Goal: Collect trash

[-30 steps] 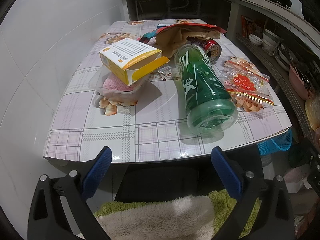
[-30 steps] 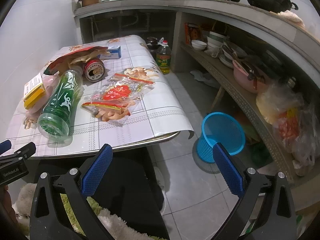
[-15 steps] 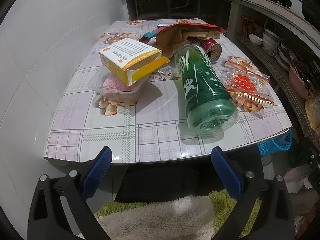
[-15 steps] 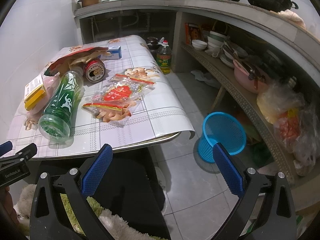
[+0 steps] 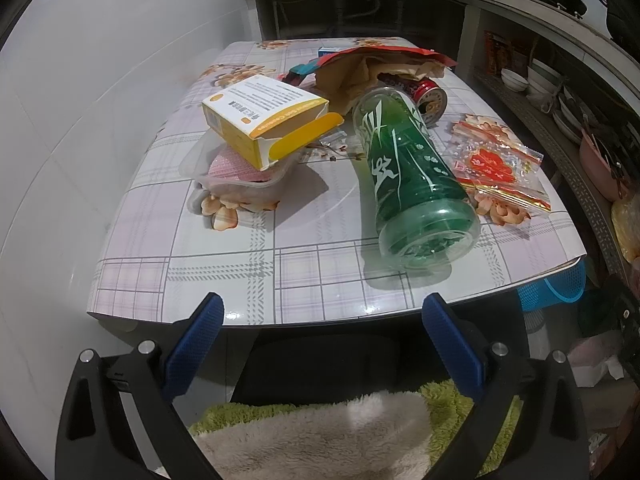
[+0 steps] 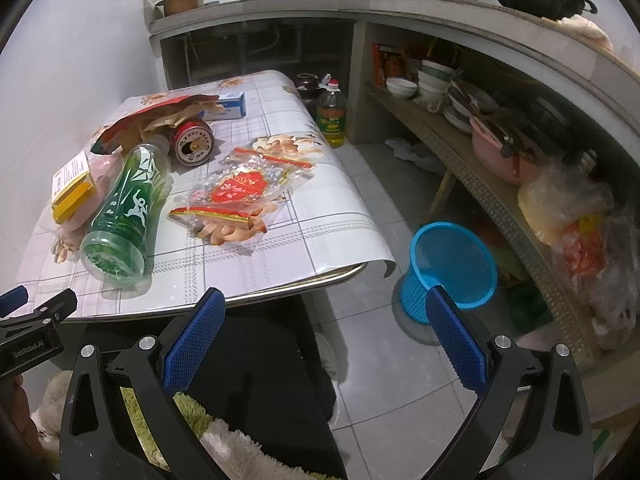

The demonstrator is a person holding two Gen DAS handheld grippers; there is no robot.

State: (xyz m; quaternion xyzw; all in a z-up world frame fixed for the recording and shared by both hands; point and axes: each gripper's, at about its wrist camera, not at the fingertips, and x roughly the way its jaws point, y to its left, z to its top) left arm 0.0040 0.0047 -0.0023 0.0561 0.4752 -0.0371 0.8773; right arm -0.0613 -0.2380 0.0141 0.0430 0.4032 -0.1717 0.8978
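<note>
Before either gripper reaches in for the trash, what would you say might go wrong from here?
1. The green bottle lies on its side near the table's front edge; a nudge could roll it off.
2. The yellow box sits atop a plastic tray, so grabbing either may topple the other.
3. The blue basket stands on the floor beside the table; dropped items could miss it.

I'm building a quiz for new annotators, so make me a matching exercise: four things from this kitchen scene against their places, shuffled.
Things:
1. green bottle
2. yellow box
3. blue basket
4. red can

Places:
A. on the floor beside the table
B. lying on its side, base toward the near table edge
C. on top of a clear plastic tray
D. just beyond the bottle's neck

Pairs: 1-B, 2-C, 3-A, 4-D
</note>
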